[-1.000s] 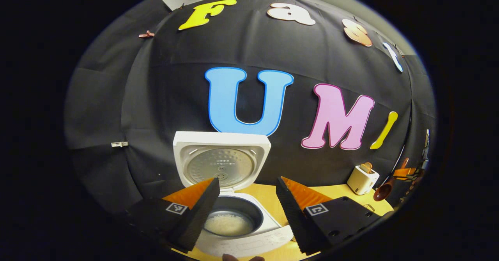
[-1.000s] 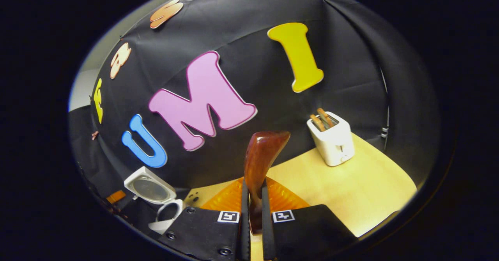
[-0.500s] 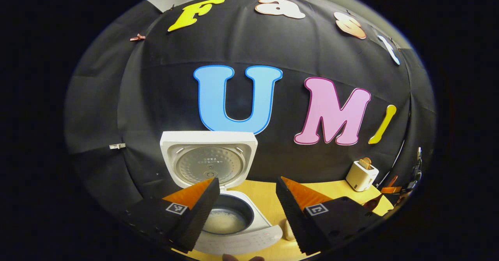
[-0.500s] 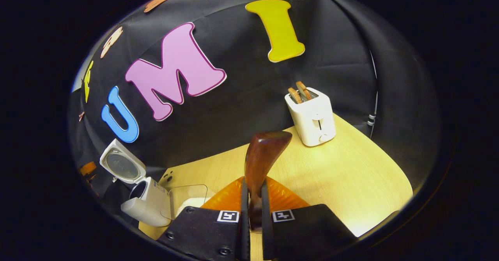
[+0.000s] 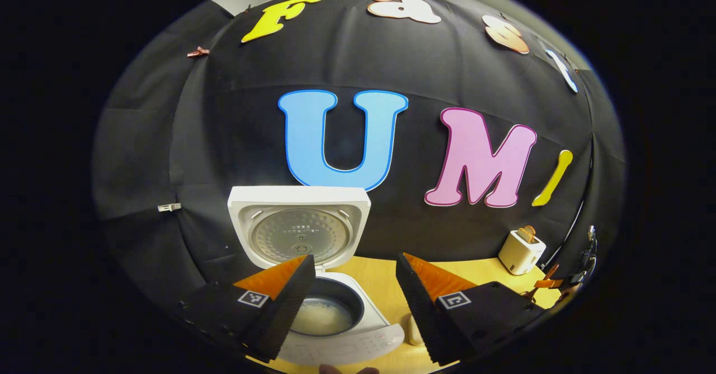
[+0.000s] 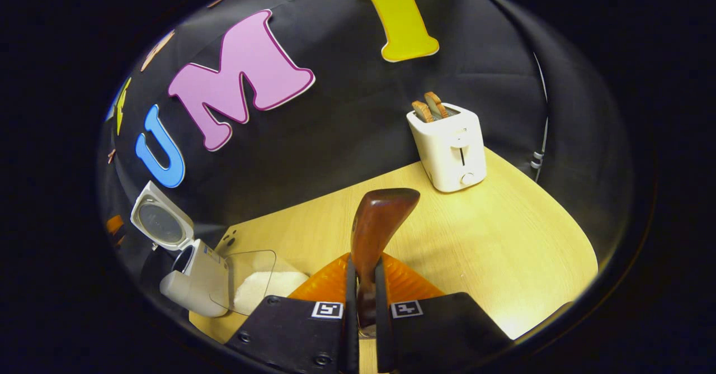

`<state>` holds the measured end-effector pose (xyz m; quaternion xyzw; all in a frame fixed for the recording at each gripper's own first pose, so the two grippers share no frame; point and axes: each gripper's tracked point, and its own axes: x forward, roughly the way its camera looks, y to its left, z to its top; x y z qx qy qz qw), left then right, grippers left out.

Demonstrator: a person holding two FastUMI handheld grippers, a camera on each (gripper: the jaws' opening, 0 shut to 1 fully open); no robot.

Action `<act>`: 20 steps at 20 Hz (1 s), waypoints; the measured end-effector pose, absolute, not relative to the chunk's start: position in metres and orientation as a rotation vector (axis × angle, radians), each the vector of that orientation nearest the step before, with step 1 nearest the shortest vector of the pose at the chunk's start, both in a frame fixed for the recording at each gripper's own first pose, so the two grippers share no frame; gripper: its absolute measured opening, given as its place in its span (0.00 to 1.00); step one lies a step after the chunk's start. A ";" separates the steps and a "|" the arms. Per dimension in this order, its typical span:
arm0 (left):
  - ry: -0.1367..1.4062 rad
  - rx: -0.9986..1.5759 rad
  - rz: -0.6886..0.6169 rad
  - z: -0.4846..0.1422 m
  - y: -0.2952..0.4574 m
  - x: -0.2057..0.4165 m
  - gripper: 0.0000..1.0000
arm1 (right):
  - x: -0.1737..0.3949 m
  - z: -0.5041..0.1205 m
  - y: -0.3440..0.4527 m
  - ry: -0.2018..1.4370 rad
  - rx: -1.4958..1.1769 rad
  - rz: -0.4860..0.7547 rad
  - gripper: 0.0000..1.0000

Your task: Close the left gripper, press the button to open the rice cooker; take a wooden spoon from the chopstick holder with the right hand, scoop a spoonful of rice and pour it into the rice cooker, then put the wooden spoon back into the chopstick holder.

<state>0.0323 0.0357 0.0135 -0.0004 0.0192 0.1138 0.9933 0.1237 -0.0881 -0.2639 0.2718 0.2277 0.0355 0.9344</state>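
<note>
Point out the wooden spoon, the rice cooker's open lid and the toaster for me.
wooden spoon [image 6: 376, 226]: right gripper view, on the handle above the fingers.
rice cooker lid [image 5: 299, 234]: left gripper view, on its metal inner plate.
toaster [image 6: 450, 150]: right gripper view, on its front face.

Your left tool sits at the bottom of the left gripper view, jaws spread wide with nothing between them. Your right tool, bottom centre of the right gripper view, has both fingers clamped on a spoon handle.
</note>
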 end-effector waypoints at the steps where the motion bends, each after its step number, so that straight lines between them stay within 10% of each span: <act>1: 0.039 0.000 0.231 0.013 0.037 0.032 0.94 | 0.126 -0.269 -0.087 0.476 0.547 0.072 0.16; 11: 0.029 -0.007 0.233 0.016 0.043 0.030 0.94 | 0.130 -0.285 -0.099 0.491 0.601 -0.028 0.15; 14: 0.014 -0.012 0.228 0.021 0.045 0.029 0.94 | 0.124 -0.276 -0.106 0.472 0.596 -0.051 0.54; 17: -0.010 -0.023 0.221 0.027 0.047 0.031 0.94 | 0.110 -0.260 -0.115 0.440 0.586 -0.078 0.68; 18: -0.021 -0.029 0.218 0.031 0.047 0.031 0.94 | 0.109 -0.249 -0.120 0.424 0.585 -0.087 0.55; 20: -0.047 -0.035 0.215 0.040 0.050 0.034 0.94 | 0.099 -0.232 -0.126 0.385 0.579 -0.103 0.75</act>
